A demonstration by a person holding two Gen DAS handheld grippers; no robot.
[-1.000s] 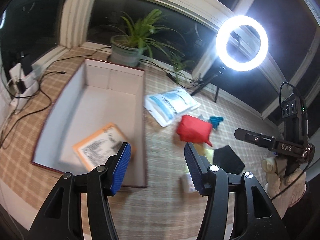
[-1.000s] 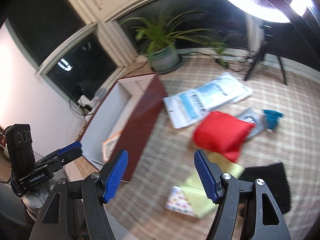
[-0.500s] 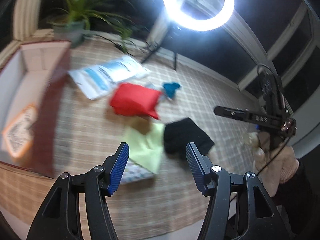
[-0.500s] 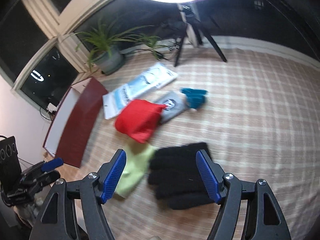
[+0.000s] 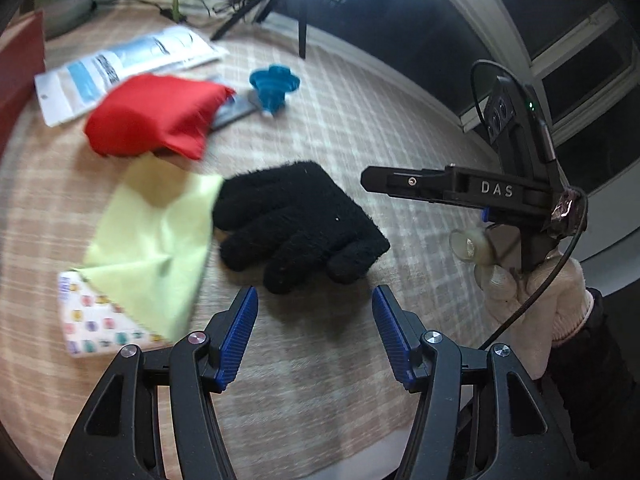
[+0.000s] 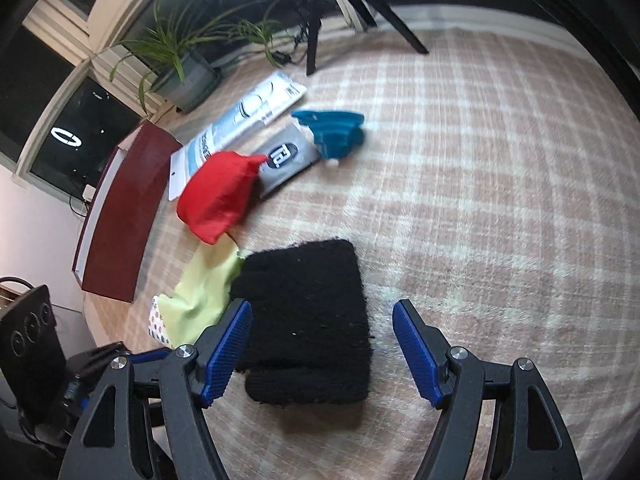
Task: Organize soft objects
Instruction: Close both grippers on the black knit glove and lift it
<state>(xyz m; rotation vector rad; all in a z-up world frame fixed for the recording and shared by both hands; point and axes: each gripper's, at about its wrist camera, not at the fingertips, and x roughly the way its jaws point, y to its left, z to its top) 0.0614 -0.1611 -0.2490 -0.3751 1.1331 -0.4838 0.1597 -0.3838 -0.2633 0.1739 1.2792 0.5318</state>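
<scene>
A black fuzzy glove (image 5: 296, 220) lies on the checked mat, also in the right wrist view (image 6: 308, 320). A yellow-green cloth (image 5: 152, 232) lies left of it, partly over a patterned packet (image 5: 92, 332). A red fabric pouch (image 5: 152, 116) lies behind, also in the right wrist view (image 6: 220, 196). A blue soft piece (image 5: 274, 84) lies further back. My left gripper (image 5: 315, 320) is open and empty, just in front of the glove. My right gripper (image 6: 322, 336) is open and empty over the glove's near end.
A dark red box (image 6: 120, 216) stands at the left of the mat. A white and blue plastic bag (image 6: 244, 120), a grey packet (image 6: 284, 160), a potted plant (image 6: 184, 72) and tripod legs (image 6: 312, 36) are at the back. The mat's front edge (image 5: 320, 452) is close.
Both grippers have swung right, away from the box, and come down toward the black glove. The glove now sits between the right gripper's fingers in view.
</scene>
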